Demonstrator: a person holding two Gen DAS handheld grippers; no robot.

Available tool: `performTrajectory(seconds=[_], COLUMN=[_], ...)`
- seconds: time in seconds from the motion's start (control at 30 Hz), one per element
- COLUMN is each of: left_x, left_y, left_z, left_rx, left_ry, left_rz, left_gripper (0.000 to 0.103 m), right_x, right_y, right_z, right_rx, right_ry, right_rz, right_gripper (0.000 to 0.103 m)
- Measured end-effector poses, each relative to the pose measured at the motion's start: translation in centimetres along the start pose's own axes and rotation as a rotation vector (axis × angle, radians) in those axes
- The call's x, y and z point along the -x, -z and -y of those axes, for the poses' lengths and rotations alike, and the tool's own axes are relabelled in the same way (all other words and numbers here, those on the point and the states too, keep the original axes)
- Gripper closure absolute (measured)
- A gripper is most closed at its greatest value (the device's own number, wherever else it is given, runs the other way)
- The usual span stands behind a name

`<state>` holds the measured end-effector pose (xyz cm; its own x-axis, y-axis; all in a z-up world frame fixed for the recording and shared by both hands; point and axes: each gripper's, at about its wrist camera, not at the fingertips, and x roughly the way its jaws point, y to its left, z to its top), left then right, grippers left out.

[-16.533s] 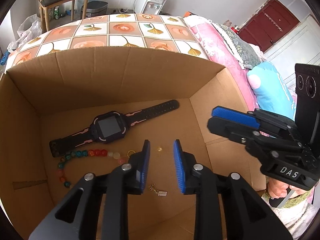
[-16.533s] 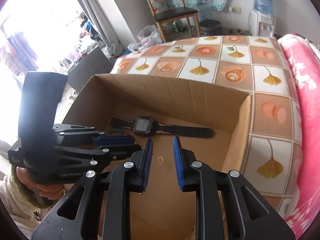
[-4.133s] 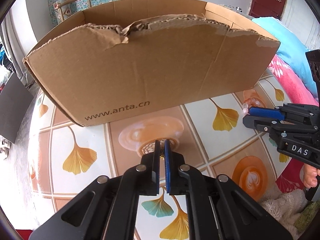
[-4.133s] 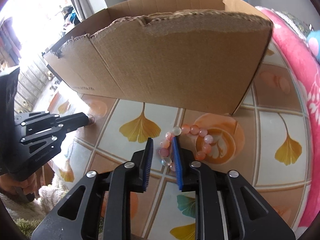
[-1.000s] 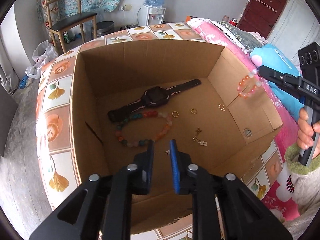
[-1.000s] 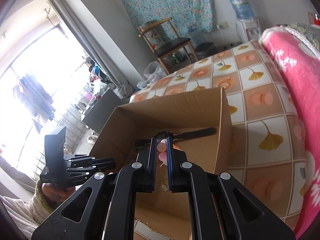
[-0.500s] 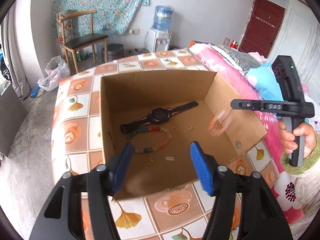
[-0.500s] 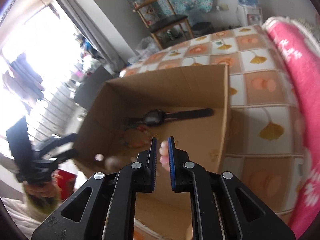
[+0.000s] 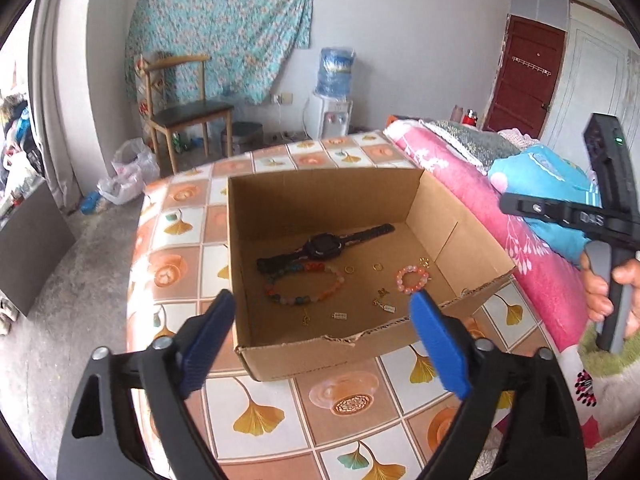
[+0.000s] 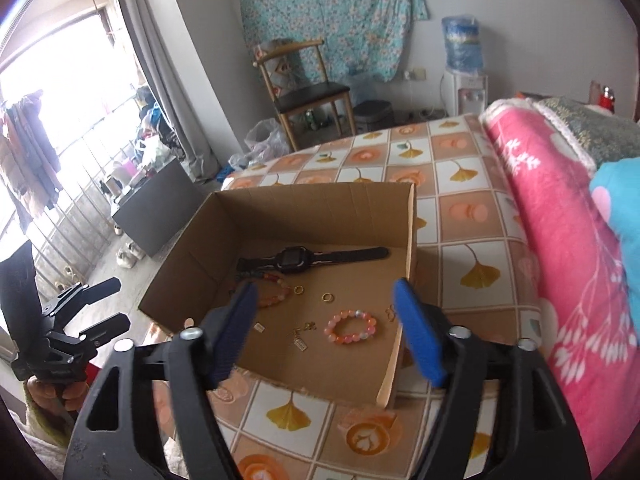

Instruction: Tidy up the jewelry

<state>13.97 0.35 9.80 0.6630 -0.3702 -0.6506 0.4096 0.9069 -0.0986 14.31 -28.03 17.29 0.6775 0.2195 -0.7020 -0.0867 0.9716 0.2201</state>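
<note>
Both grippers are empty, jaws just spread wide. Left wrist view: left gripper hangs released above the box, since the jewelry now lies on its floor, pink bracelet near the right wall. Right wrist view: right gripper gapes too; bracelet is a small loop of glossy peach-pink beads beside the watch.
</note>
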Motion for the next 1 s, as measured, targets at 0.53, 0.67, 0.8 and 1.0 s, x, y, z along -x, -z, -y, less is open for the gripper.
performTrajectory(seconds=[0.53, 0.67, 0.8, 1.0], left_x=[3.3, 2.9, 1.6, -0.2], left_y=[2.1, 2.4, 2.8, 3.4], left_z=[2.4, 2.8, 3.2, 2.9], left_rx=[0.053, 0.061, 0.07, 0.119], left_ry=[-0.269, -0.278, -0.311, -0.324], left_rz=[0.092, 0.058, -0.013, -0.135], left_gripper=[0.005, 0.005, 0.005, 0.005], right_x=[3.9, 2.9, 1.1, -0.4], right_y=[6.8, 7.2, 7.7, 8.1], right_z=[-5.5, -4.7, -4.5, -4.6], right_rx=[0.11, 0.025, -0.001, 0.003], right_ry=[0.376, 0.277, 0.306, 0.364], right_rz=[0.138, 0.079, -0.006, -0.055], right_gripper=[0.008, 0.008, 0.008, 0.008])
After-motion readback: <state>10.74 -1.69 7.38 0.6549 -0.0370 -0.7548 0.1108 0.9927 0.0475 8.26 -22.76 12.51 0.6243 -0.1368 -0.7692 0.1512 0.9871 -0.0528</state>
